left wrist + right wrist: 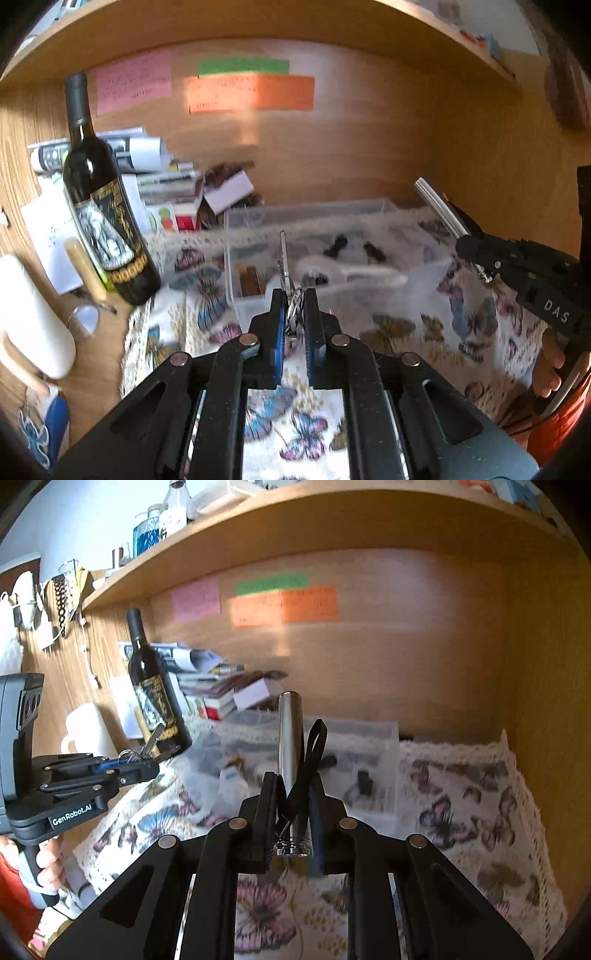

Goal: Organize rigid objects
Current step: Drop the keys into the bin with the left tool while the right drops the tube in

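Observation:
My left gripper (294, 295) is shut on a bunch of keys on a ring (291, 306), one key blade pointing up, held just in front of the clear plastic organizer box (306, 214). It also shows in the right wrist view (147, 762) with the keys (142, 755). My right gripper (293, 779) is shut on a silver metal cylinder with a black wrist strap (290, 734), held upright above the box (391, 738). In the left wrist view the right gripper (467, 240) holds the cylinder (439, 210) to the right of the box.
A dark wine bottle (99, 195) stands left of the box, with stacked papers and booklets (147, 173) behind it. A white mug (29, 314) sits at far left. A butterfly-print cloth (461, 812) covers the desk. A wooden shelf (295, 520) overhangs; a side wall (546, 701) stands at right.

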Demonstrator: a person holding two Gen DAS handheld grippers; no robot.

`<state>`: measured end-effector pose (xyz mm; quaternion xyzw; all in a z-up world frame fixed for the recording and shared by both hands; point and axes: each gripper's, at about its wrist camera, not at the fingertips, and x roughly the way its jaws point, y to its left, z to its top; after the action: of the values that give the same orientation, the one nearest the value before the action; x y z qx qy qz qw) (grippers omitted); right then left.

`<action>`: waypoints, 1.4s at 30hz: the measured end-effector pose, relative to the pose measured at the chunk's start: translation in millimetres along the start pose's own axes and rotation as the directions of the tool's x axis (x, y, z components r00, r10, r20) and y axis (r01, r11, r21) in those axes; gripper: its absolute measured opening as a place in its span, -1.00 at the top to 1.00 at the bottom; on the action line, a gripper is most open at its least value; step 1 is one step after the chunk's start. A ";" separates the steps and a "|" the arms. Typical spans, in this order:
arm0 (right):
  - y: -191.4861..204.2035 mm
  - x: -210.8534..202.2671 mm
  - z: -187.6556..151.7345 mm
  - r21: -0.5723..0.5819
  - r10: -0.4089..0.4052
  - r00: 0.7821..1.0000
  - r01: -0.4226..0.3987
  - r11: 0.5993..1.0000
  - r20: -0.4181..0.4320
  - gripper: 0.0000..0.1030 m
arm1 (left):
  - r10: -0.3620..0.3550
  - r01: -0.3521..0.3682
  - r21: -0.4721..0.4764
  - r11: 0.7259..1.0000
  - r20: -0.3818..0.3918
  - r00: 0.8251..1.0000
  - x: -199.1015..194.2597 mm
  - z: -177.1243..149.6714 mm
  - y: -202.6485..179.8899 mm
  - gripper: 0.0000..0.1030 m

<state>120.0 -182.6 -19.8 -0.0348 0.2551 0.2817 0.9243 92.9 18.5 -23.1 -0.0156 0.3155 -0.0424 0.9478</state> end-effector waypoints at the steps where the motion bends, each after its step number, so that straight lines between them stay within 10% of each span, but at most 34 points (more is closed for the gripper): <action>1: -0.3 1.1 3.9 -0.004 -0.004 1.000 0.004 1.000 0.006 0.72 | -0.001 0.001 -0.005 1.000 0.006 1.000 1.3 5.8 1.5 0.84; 29: -22.7 116.2 3.8 0.002 -0.097 0.969 0.100 0.995 -0.229 0.72 | 0.000 -0.005 -0.026 1.000 -0.183 0.983 113.9 17.8 23.7 0.83; 42: -9.9 68.2 20.7 -0.018 -0.079 0.990 0.078 0.997 -0.117 0.18 | 0.003 -0.003 0.009 1.000 -0.064 0.998 58.2 29.3 9.7 0.23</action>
<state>183.1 -152.4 -36.1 -0.0674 0.3056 0.2443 0.9178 157.5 23.0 -34.9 -0.0097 0.3455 -0.0428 0.9374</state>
